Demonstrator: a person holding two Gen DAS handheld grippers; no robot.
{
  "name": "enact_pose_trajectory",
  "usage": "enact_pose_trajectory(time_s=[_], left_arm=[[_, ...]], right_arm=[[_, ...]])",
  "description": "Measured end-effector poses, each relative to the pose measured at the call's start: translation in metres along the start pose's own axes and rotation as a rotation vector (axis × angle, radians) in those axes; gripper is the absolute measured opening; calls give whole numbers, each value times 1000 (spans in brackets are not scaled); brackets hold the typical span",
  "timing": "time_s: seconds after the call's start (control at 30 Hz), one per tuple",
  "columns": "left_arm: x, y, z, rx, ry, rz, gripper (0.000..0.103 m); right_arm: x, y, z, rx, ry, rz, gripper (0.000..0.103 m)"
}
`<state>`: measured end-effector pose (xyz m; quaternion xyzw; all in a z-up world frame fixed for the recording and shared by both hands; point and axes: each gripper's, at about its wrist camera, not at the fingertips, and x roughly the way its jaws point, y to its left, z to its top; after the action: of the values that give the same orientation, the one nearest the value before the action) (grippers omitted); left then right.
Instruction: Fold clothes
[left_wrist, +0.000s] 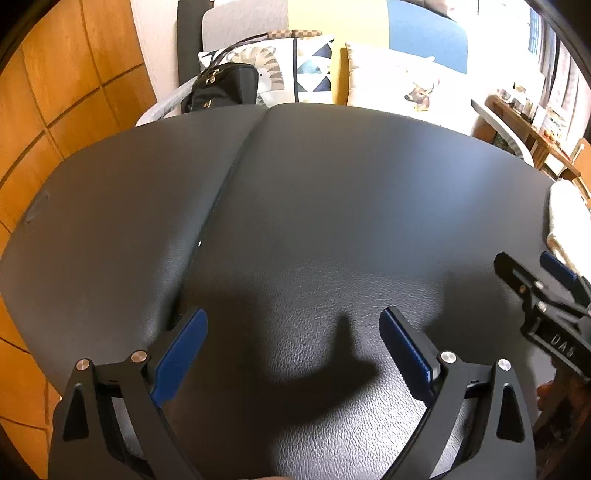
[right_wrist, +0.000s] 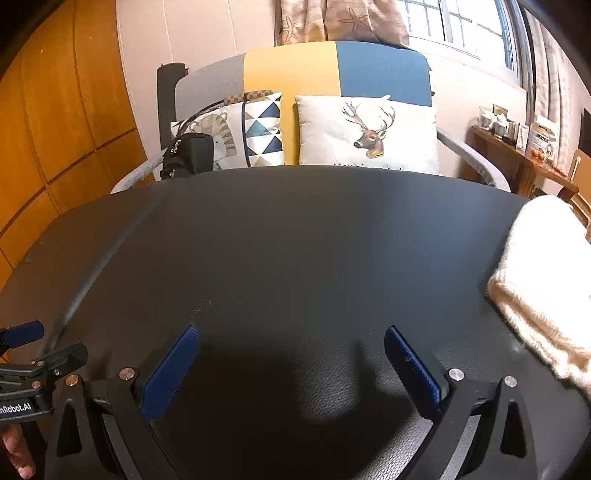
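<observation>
Both the left gripper (left_wrist: 293, 339) and the right gripper (right_wrist: 291, 356) hover spread wide and empty over the black table (right_wrist: 295, 240), with the folded cream knit garment (right_wrist: 543, 280) lying at the table's right edge, nearer the right gripper, nothing between.

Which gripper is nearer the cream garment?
Right. The cream garment lies at the table's right edge, just right of the open right gripper. The left gripper, also open, hovers over bare table farther left, with the right one between it and the garment.
</observation>
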<state>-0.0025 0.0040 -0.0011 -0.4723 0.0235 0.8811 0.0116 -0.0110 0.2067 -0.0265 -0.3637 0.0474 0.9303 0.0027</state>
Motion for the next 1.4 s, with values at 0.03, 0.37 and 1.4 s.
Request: enact_pose_trajectory(time_s=[0.03,0.37,1.4], left_arm=[[1,-2,1,6,0,2,96],[15,-27,11,69,-3,23,96],[-40,-141,10,276,-184,-307,96]], right_arm=[[0,-1,1,7,4,-2,103],[2,-10,10,82,43,-25,103],[-137,-93,5,374,-122,-277,103]])
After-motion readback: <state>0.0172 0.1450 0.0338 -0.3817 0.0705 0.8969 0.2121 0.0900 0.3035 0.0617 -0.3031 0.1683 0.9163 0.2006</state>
